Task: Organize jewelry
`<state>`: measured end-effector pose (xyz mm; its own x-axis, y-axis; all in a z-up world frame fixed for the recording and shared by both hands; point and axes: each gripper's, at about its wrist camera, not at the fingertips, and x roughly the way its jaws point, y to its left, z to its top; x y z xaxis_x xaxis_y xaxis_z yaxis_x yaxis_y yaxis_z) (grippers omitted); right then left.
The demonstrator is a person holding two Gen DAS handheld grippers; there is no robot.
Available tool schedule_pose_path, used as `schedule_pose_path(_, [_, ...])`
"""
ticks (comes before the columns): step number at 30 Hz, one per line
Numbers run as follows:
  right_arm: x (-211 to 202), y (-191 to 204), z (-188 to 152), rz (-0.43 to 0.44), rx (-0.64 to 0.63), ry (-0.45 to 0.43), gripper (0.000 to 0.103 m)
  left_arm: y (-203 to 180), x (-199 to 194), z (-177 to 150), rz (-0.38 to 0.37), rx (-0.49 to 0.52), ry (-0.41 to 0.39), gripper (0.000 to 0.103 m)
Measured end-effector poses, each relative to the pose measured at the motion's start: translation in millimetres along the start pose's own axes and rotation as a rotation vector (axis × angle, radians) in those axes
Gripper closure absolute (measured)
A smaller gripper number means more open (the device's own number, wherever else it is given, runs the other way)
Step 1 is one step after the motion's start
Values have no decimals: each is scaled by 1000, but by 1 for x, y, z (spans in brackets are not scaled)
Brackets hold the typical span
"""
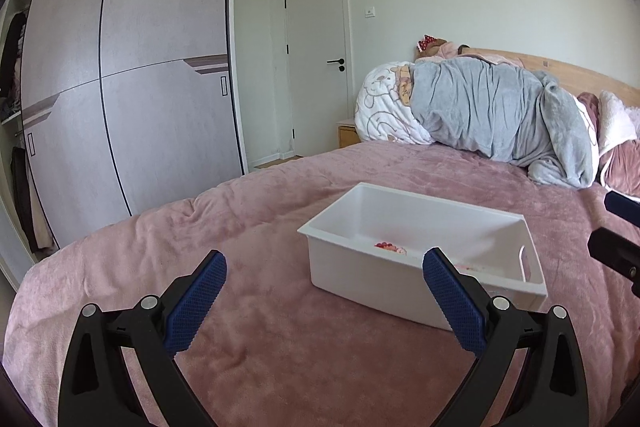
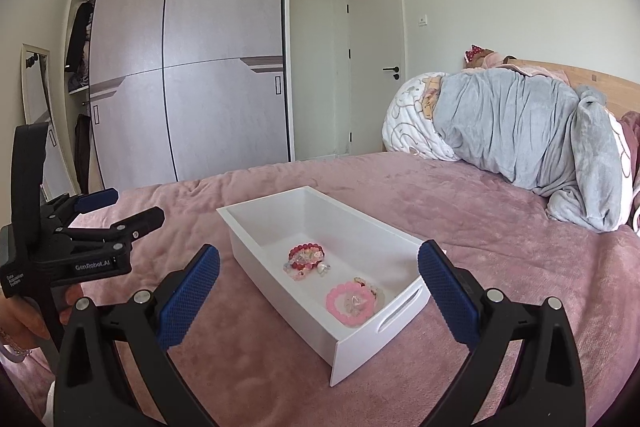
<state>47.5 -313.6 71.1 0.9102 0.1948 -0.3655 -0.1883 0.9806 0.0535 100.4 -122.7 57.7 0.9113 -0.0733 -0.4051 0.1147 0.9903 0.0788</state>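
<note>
A white rectangular box [image 2: 256, 227] sits on the pink bedspread; it also shows in the left wrist view [image 1: 352, 279]. Inside lie a red beaded bracelet cluster [image 2: 306, 261] and a pink beaded bracelet [image 2: 350, 303]; only the red beads [image 1: 386, 247] show over the rim in the left wrist view. My right gripper [image 2: 320, 277] is open and empty, just in front of the box. My left gripper [image 1: 324, 287] is open and empty, to the left of the box; it also shows in the right wrist view [image 2: 120, 211].
The pink bedspread [image 1: 248, 367] covers the bed. A grey blanket bundle [image 2: 520, 131] and pillows lie by the wooden headboard. A sliding wardrobe [image 2: 192, 75] and a closed door [image 2: 376, 67] stand beyond the bed. A mirror [image 2: 38, 95] leans at the left.
</note>
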Motion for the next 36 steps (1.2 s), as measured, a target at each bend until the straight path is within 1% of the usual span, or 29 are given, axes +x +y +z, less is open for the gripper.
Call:
schedule_pose_path(7, [12,-5,-11,8,2,19,5,-7,14,-17,-7,10,44,4])
schedule_pose_path(11, [14,-5,-11,3,-4,18,5,-12,16,-18,-5,25,41,4])
schedule_pose_path(16, [12,-7,-11,5,6,14,5,-14,16,-16,-9,17,43,4])
schedule_pose_path(29, [11,-9,-9,6,8,19,5,-11,13,-15,-19,16,38,4])
schedule_pose_path(36, [15,-9,-13,12,10,33,5,-14,10,-17,18,33,33,4])
